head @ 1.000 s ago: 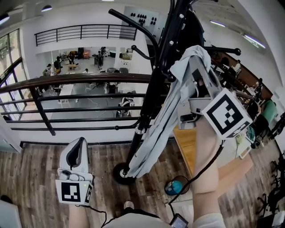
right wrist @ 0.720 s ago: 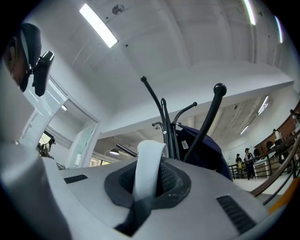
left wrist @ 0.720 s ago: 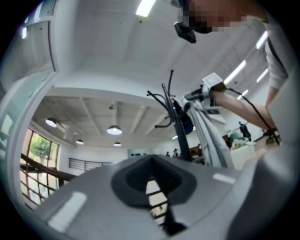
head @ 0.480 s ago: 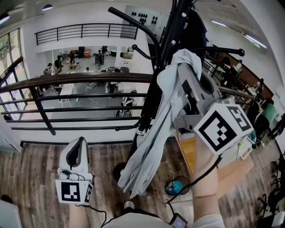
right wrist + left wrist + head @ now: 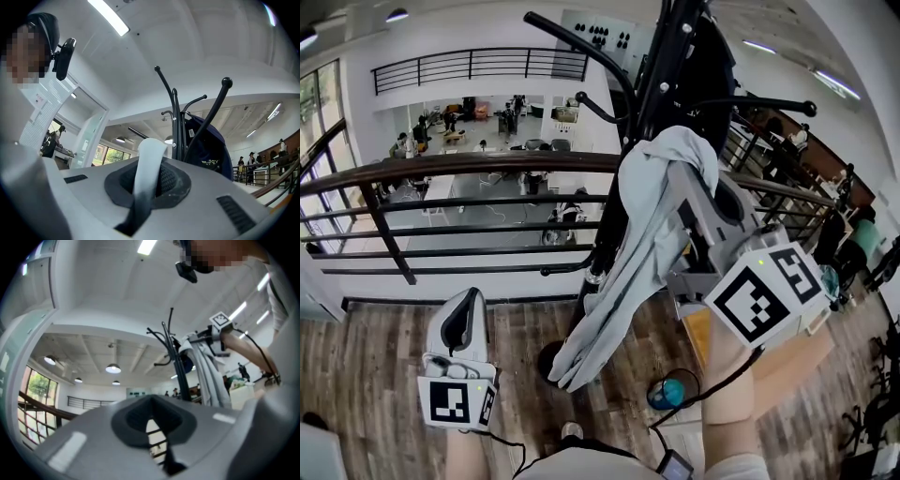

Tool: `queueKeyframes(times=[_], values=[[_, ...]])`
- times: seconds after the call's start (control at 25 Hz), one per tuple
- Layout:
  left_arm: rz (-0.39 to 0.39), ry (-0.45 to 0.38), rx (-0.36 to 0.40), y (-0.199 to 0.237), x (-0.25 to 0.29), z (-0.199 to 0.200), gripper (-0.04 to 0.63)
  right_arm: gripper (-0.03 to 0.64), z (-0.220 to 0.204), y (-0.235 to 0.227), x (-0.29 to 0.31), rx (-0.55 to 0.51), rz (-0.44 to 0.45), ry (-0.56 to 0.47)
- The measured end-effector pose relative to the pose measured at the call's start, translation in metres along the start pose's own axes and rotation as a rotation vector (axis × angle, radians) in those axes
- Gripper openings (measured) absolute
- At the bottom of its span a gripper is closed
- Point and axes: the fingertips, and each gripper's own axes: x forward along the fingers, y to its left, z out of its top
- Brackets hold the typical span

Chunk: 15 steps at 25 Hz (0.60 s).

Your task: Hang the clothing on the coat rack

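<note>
A black coat rack stands just ahead, with curved hooks up its pole and a round base on the floor. A pale grey-blue garment hangs in a long fold in front of the pole. My right gripper is raised beside the pole and shut on the garment's top. In the right gripper view a strip of that cloth runs between the shut jaws of the right gripper, and a ball-tipped hook rises close ahead. My left gripper hangs low at the left, shut and holding nothing.
A dark navy garment hangs on the rack's far side. A black railing runs behind the rack, with a drop to a lower floor beyond. A blue round object lies on the wooden floor, and a wooden table stands at the right.
My right gripper has come down and back toward me with the garment. The hanging cloth has swung left across the pole. The left gripper has stayed put.
</note>
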Motion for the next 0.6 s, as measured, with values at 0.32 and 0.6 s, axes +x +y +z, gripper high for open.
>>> queueKeyframes(times=[0.32,0.6], values=[[-0.011,0.008,0.0,-0.002,0.002,-0.004,0.009,0.006,-0.022,0.006,-0.009,-0.001,0.017,0.044],[-0.004,0.015,0.005,0.002,0.0,-0.002,0.009,0.006,-0.059,0.008,0.003,0.003,0.008,0.129]])
